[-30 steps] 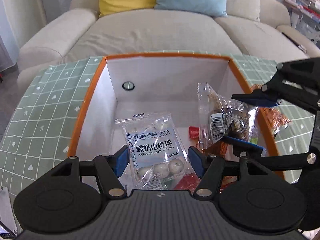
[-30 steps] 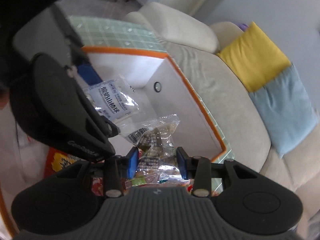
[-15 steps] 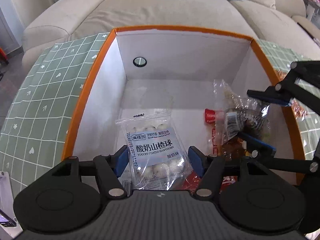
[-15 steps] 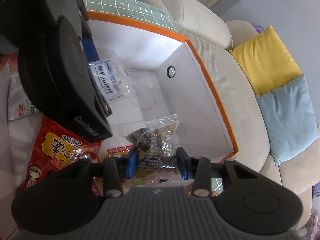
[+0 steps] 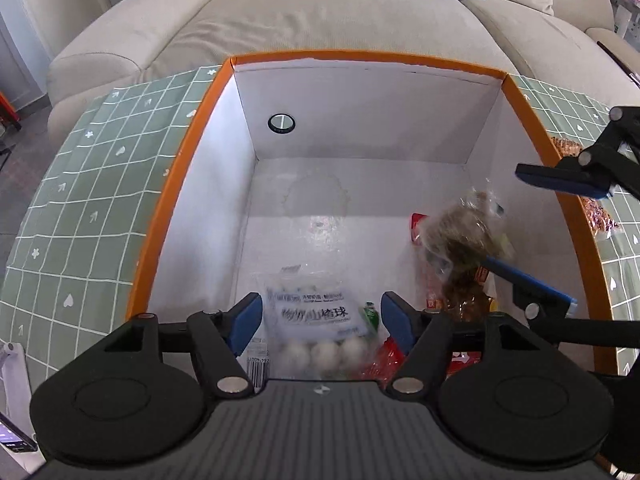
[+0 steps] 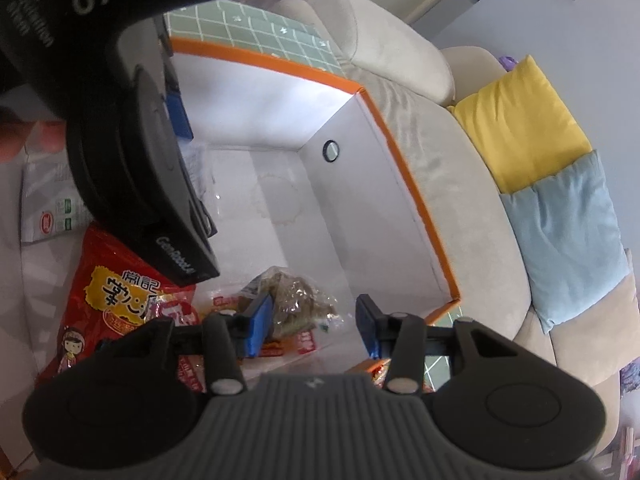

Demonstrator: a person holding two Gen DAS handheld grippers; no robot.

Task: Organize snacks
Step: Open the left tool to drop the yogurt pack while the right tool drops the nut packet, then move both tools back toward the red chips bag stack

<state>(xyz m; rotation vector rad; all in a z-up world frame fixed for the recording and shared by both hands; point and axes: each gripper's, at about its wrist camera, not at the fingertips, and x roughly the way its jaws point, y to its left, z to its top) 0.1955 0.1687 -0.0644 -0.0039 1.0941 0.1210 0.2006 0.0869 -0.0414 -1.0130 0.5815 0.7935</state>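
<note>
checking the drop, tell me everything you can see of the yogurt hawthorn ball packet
The yogurt hawthorn packet is a clear plastic pouch with a pale blue-white label and white balls showing at its near end. It looks motion-blurred, lying flat inside the orange-rimmed box, between the open left gripper pads without touching them, beside red snack wrappers.

1. The surface wears a green cloth with a white grid and small white hearts.
2. An orange-rimmed white box stands on it, open at the top.
3. An orange-brown snack packet lies on the cloth just beside the box's right wall.
</note>
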